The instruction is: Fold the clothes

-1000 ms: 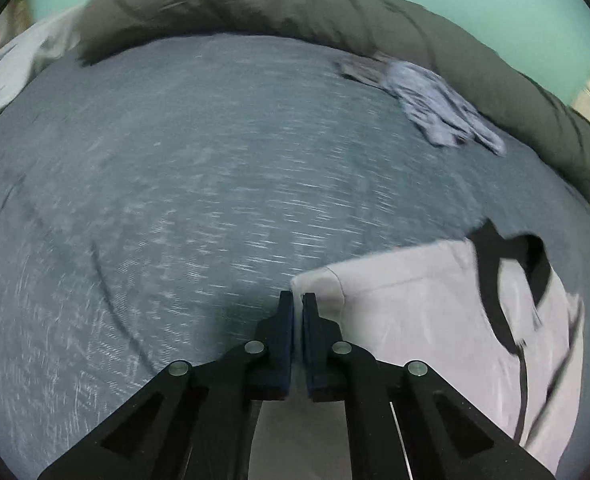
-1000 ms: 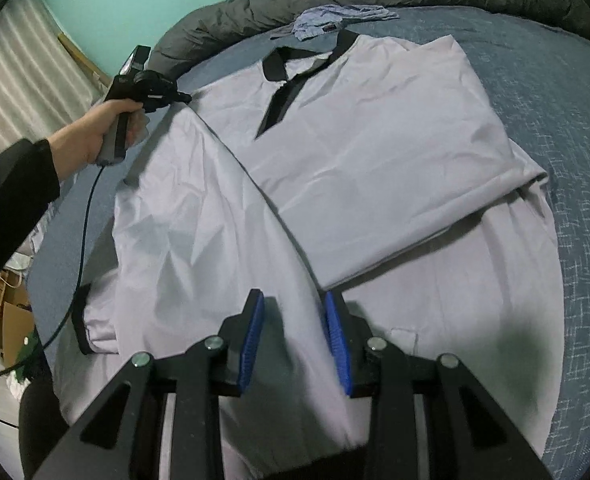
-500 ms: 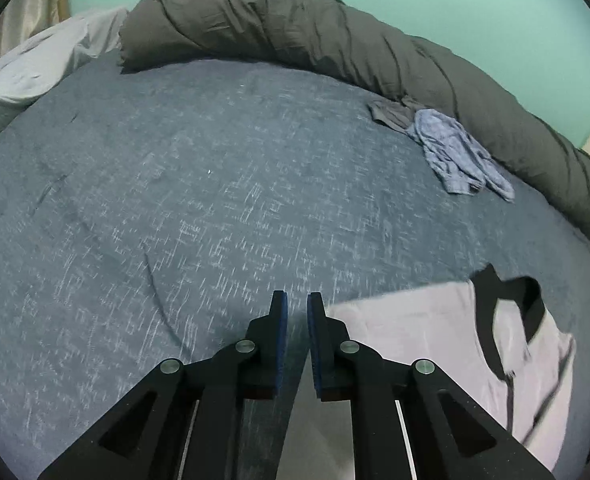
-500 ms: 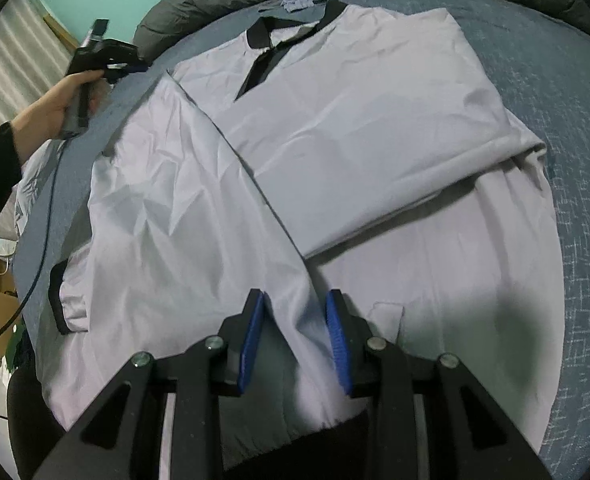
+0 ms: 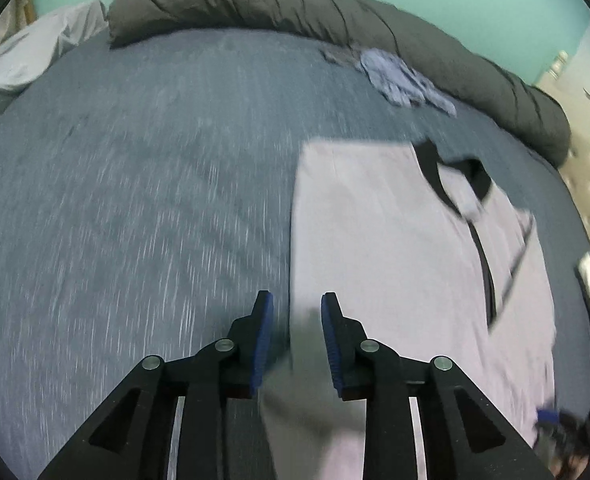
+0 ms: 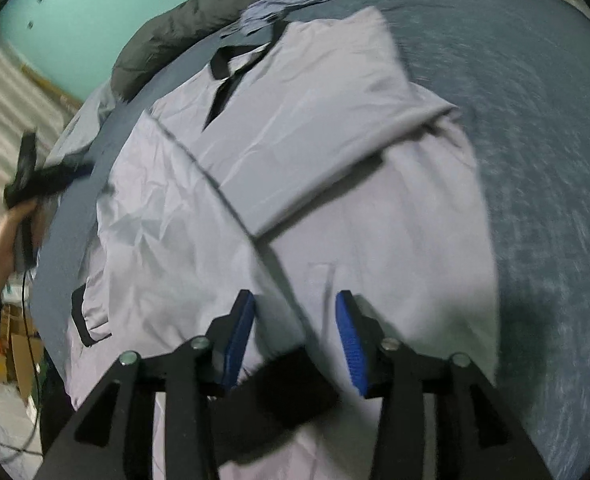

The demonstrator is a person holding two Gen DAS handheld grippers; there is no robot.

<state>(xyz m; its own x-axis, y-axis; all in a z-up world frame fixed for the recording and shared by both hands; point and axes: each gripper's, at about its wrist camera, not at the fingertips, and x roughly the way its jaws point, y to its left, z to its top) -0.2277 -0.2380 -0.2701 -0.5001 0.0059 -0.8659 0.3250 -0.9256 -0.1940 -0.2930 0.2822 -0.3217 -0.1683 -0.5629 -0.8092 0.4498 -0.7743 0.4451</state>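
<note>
A: What is on the blue bed [image 5: 143, 208]?
B: A light purple shirt [image 6: 295, 168] lies flat, partly folded.
A: And the grippers?
B: The left gripper [image 5: 297, 312] and right gripper [image 6: 295, 312] hang over it, fingers spread apart, holding nothing.

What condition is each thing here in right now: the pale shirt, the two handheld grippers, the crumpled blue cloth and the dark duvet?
Pale shirt: lying flat on the bed, partly folded, one side turned over the front, black collar showing.
Left gripper: jaws open, empty, over the shirt's edge.
Right gripper: jaws open, empty, above the shirt's lower part.
Blue cloth: crumpled, unfolded, beside the duvet.
Dark duvet: bunched along the bed's far edge.
</note>
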